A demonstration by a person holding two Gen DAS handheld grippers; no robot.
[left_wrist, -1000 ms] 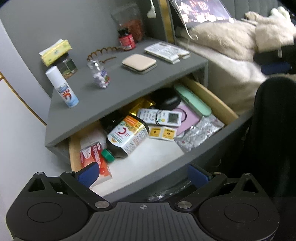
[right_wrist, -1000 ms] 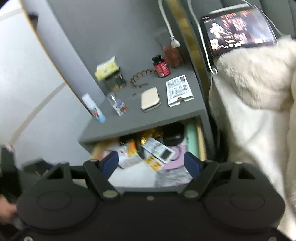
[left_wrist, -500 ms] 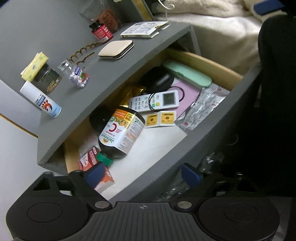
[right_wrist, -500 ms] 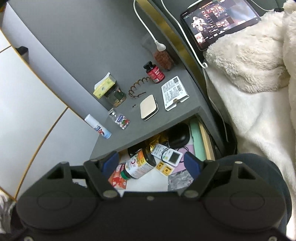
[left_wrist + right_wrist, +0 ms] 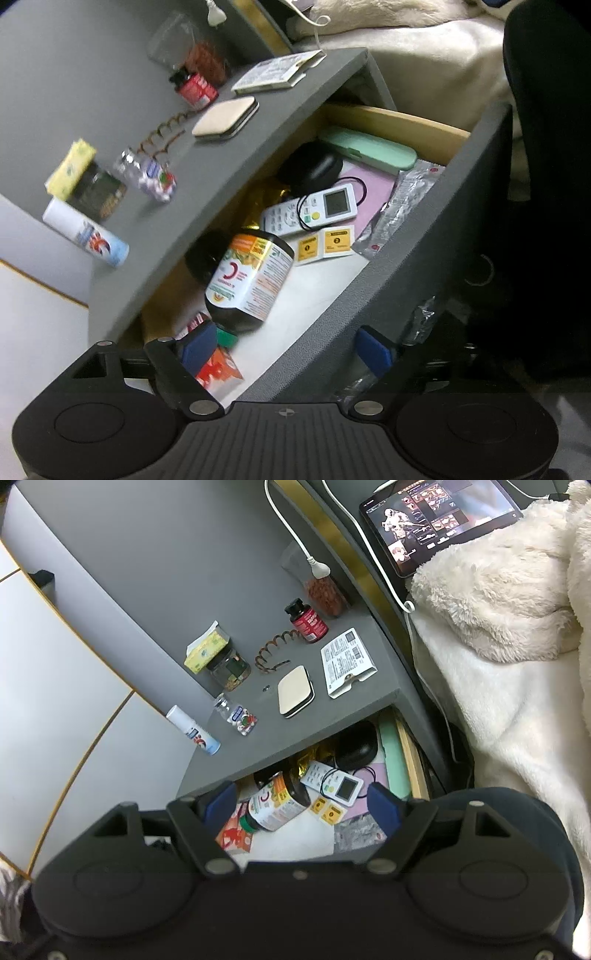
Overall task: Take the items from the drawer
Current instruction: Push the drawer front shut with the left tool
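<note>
The nightstand drawer [image 5: 417, 258] stands open. Inside lie a dark vitamin bottle [image 5: 247, 280] on its side, a white remote [image 5: 314, 212], two yellow sachets [image 5: 325, 243], a mint case [image 5: 365, 147], a black pouch [image 5: 310, 166], a foil pack [image 5: 402, 206] and a red-orange box [image 5: 214, 365]. My left gripper [image 5: 284, 349] is open and empty, low over the drawer's front edge. My right gripper [image 5: 303, 805] is open and empty, higher above the drawer [image 5: 413, 771]; the bottle [image 5: 277, 805] and remote [image 5: 336, 781] show between its fingers.
On the nightstand top [image 5: 295, 723] stand a spray can [image 5: 194, 731], a small clear bottle [image 5: 240, 716], a jar with a tissue pack [image 5: 225, 664], a red supplement bottle [image 5: 306, 620], a beige compact [image 5: 295, 690] and a leaflet [image 5: 345, 661]. A bed with a white blanket [image 5: 498, 664] lies right.
My left gripper has moved closer to the drawer and tilted, so the contents look larger. My right gripper has risen and looks down more steeply. Both stay open.
</note>
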